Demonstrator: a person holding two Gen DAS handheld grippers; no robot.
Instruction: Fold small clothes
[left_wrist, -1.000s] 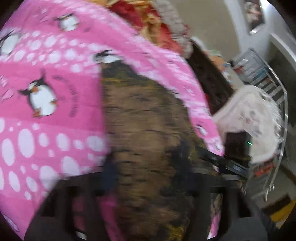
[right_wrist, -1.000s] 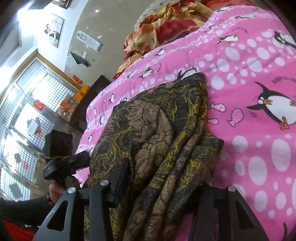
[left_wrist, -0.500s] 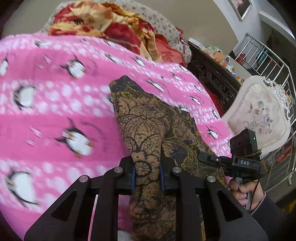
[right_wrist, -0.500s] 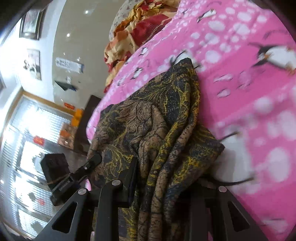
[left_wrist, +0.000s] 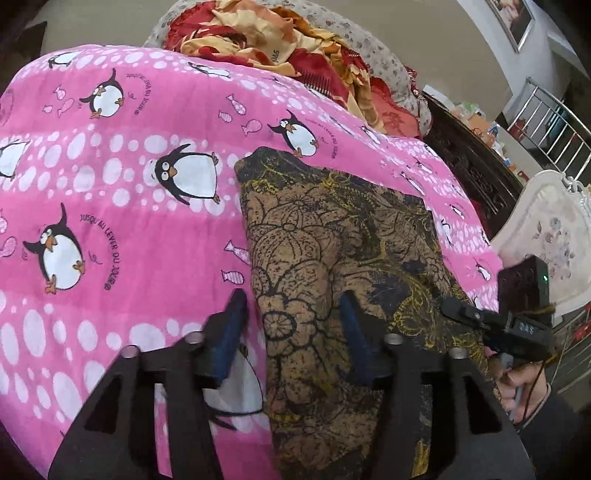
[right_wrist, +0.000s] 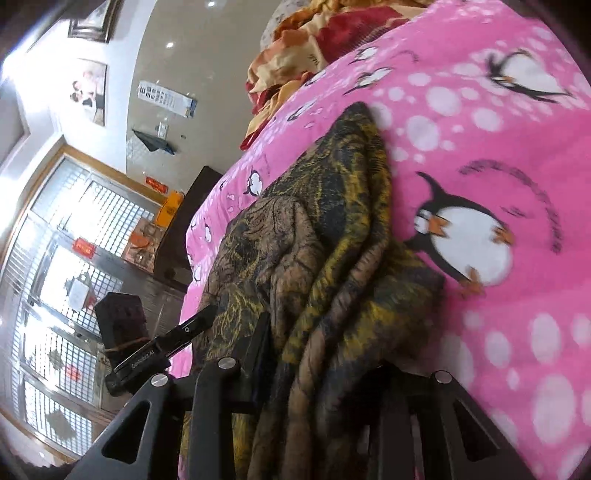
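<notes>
A brown and black floral garment lies partly folded on the pink penguin bedsheet. My left gripper straddles its near folded edge and its jaws are opening. One blue pad is over the sheet, and the other rests beside the fold without pinching it. In the right wrist view the garment is bunched into thick pleats. My right gripper is shut on that bunch; its right finger is hidden under the cloth. The right gripper also shows at the garment's right edge, held by a hand.
A red and orange blanket is heaped at the head of the bed. A dark wooden cabinet, a white ornate chair and a metal railing stand to the right of the bed. Barred windows fill the wall.
The left jaws were pinching the garment's fold half a second ago and have spread apart. Both hands have shifted across the bed, and the right gripper keeps its hold on the bunched cloth.
</notes>
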